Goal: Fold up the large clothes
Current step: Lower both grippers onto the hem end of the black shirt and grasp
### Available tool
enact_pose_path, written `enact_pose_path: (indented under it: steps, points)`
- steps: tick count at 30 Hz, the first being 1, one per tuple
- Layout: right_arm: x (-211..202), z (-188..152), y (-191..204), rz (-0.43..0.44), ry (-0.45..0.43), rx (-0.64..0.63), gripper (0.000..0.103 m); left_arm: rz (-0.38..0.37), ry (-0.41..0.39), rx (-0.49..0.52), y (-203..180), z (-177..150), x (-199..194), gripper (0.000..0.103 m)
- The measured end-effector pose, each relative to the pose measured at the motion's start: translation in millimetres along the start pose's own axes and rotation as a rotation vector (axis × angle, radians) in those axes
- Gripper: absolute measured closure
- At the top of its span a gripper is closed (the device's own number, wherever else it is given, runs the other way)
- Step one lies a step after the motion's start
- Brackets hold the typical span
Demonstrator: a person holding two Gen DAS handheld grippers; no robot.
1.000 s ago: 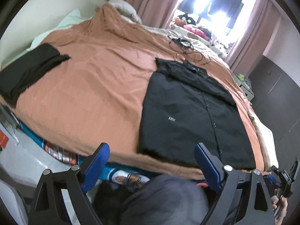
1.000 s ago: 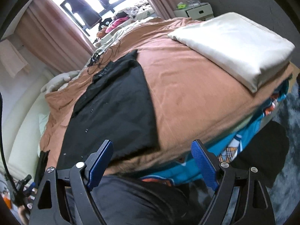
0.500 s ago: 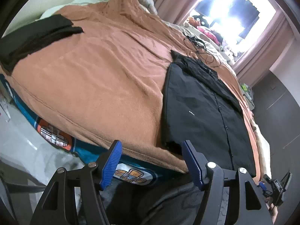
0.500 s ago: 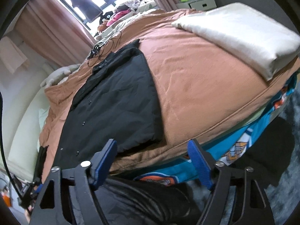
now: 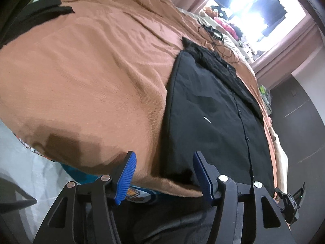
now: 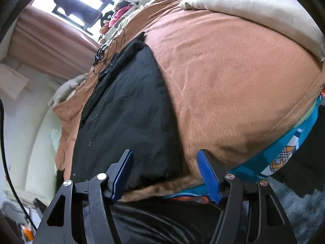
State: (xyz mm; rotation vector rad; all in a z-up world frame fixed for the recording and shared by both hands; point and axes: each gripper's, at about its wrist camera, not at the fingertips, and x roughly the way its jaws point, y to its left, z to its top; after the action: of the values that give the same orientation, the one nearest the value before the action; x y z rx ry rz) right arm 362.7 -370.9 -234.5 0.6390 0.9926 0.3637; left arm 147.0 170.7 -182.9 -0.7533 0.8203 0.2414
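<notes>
A black button-up shirt (image 5: 213, 118) lies flat on the orange-brown bedspread (image 5: 91, 77), sleeves folded in, its hem at the near bed edge. My left gripper (image 5: 164, 174) is open, its jaws straddling the shirt's near left hem corner, just short of it. In the right wrist view the same shirt (image 6: 130, 122) lies left of centre. My right gripper (image 6: 165, 174) is open around the shirt's near right hem corner at the bed edge. Neither holds anything.
Another folded black garment (image 5: 34, 18) lies at the bed's far left. A cream pillow (image 6: 254, 6) lies on the right side. Black cables (image 5: 215, 38) lie beyond the collar. A teal patterned sheet (image 6: 284, 148) hangs below the bedspread. The bright window (image 5: 260, 10) is behind.
Both grippers have moved forward and down to the bed edge, closing in on the shirt's two hem corners. Their jaws have narrowed somewhat but stay open.
</notes>
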Motion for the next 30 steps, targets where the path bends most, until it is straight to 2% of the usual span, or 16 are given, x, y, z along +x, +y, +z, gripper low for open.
enact_pose_path:
  steps: [4, 7, 10, 12, 17, 18, 19, 20, 21, 22, 25, 30]
  points:
    - [3.5, 2.6, -4.7, 0.09, 0.003, 0.058, 0.036, -0.017, 0.027, -0.034, 4.3, 4.8, 13.6, 0.045]
    - [9.3, 0.4, -2.5, 0.19, 0.025, 0.097, 0.036, -0.061, 0.04, -0.074, 6.9, 5.3, 17.2, 0.045]
    - [11.2, -3.1, -0.9, 0.212, 0.022, 0.096, 0.036, -0.153, 0.071, -0.125, 9.5, 0.7, 16.6, 0.045]
    - [12.8, -3.7, -4.2, 0.226, 0.02, 0.12, 0.036, -0.179, 0.079, -0.141, 9.2, -3.3, 16.2, 0.045]
    - [17.6, 0.2, -6.3, 0.241, 0.006, 0.148, 0.036, -0.156, 0.067, -0.144, 0.9, -3.5, 17.3, 0.045]
    - [20.2, 1.2, -4.3, 0.23, 0.005, 0.142, 0.036, -0.146, 0.061, -0.145, -0.6, -2.8, 17.6, 0.046]
    - [23.4, 3.2, -1.9, 0.22, 0.004, 0.138, 0.037, -0.13, 0.056, -0.145, -2.2, -1.1, 19.7, 0.051]
    - [25.3, 3.9, -0.1, 0.209, 0.002, 0.135, 0.039, -0.103, 0.05, -0.144, -3.8, 0.7, 21.9, 0.055]
    - [28.3, 5.1, 1.7, 0.193, -0.001, 0.133, 0.042, -0.073, 0.046, -0.147, -3.7, 2.4, 23.9, 0.065]
    - [30.1, 6.4, 2.3, 0.178, -0.002, 0.132, 0.049, -0.054, 0.043, -0.159, -1.9, 2.8, 24.6, 0.073]
    - [31.3, 9.9, 5.8, 0.155, -0.007, 0.126, 0.093, -0.052, 0.029, -0.205, 4.2, 3.8, 23.1, 0.084]
    - [4.4, 21.0, 30.0, 0.173, -0.069, 0.06, 0.096, -0.057, -0.046, -0.161, -13.1, 8.3, -1.0, 0.09]
